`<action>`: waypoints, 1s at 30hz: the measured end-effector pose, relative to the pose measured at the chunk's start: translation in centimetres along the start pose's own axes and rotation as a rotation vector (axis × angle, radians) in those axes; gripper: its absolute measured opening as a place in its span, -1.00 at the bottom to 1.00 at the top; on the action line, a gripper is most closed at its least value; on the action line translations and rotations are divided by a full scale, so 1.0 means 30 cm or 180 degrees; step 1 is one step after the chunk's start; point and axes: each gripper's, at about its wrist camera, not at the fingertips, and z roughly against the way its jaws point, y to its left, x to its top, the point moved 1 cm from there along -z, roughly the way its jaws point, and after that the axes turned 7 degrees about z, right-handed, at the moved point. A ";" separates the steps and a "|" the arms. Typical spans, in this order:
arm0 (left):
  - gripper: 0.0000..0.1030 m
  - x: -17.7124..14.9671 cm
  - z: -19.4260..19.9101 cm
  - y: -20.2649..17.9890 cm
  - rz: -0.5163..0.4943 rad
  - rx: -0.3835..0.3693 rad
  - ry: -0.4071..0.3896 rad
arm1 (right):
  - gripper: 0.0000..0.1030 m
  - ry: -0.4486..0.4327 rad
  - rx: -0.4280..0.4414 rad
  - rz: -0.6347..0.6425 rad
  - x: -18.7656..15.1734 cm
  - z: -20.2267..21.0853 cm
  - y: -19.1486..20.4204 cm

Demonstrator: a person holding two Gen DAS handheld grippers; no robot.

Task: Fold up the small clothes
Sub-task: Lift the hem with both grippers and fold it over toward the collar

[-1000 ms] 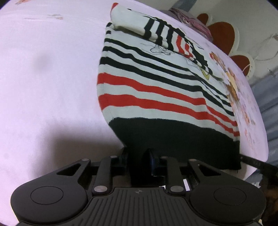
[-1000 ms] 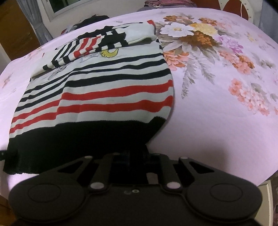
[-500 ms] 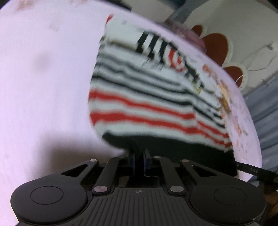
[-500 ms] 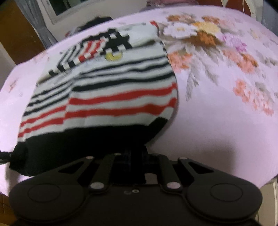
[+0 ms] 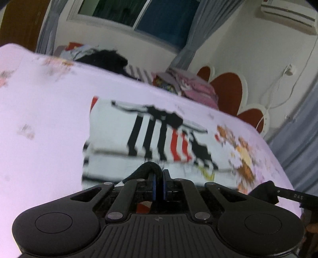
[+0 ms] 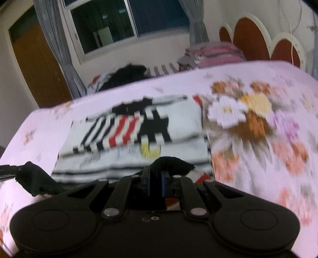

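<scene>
One white knitted sweater with black and red stripes (image 5: 151, 137) lies on one pink floral bedsheet (image 5: 45, 111). Two black two-finger grippers: left (image 5: 158, 174), right (image 6: 155, 174). One stack of folded pink cloths (image 6: 216, 50). One dark heap of clothes (image 6: 127, 76). One window (image 6: 111, 21).

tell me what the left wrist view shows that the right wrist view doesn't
Only the left wrist view: an air conditioner high on the wall and a wall socket. Only the right wrist view: a wooden door. Both: the striped sweater on the floral bedsheet, its black hem pinched in both the left gripper and the right gripper.
</scene>
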 end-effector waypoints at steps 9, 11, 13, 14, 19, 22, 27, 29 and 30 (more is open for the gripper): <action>-0.89 0.185 -0.205 -0.024 0.0097 0.0109 -0.0198 | -0.81 -0.0113 0.0055 -0.0150 0.203 -0.234 -0.073; -0.89 0.215 -0.258 -0.024 0.0118 0.0153 -0.0209 | -0.81 -0.0104 0.0051 -0.0129 0.231 -0.282 -0.083; -0.89 0.237 -0.295 -0.023 0.0113 0.0191 -0.0219 | -0.81 -0.0095 0.0051 -0.0130 0.253 -0.320 -0.093; -0.89 0.250 -0.315 -0.024 0.0119 0.0205 -0.0221 | -0.81 -0.0090 0.0048 -0.0121 0.262 -0.337 -0.095; -0.89 0.299 -0.394 -0.010 0.0227 0.0302 -0.0272 | -0.81 -0.0074 0.0083 -0.0211 0.320 -0.425 -0.130; -0.89 0.327 -0.435 0.000 0.0289 0.0367 -0.0336 | -0.81 -0.0065 0.0101 -0.0258 0.354 -0.480 -0.145; -0.89 0.358 -0.515 0.034 0.0402 0.0499 -0.0333 | -0.81 0.0026 0.0139 -0.0359 0.393 -0.587 -0.167; -0.89 0.364 -0.542 0.047 0.0438 0.0554 -0.0331 | -0.81 0.0070 0.0138 -0.0390 0.401 -0.633 -0.175; -0.89 0.368 -0.560 0.053 0.0441 0.0588 -0.0326 | -0.81 0.0086 0.0127 -0.0387 0.405 -0.651 -0.178</action>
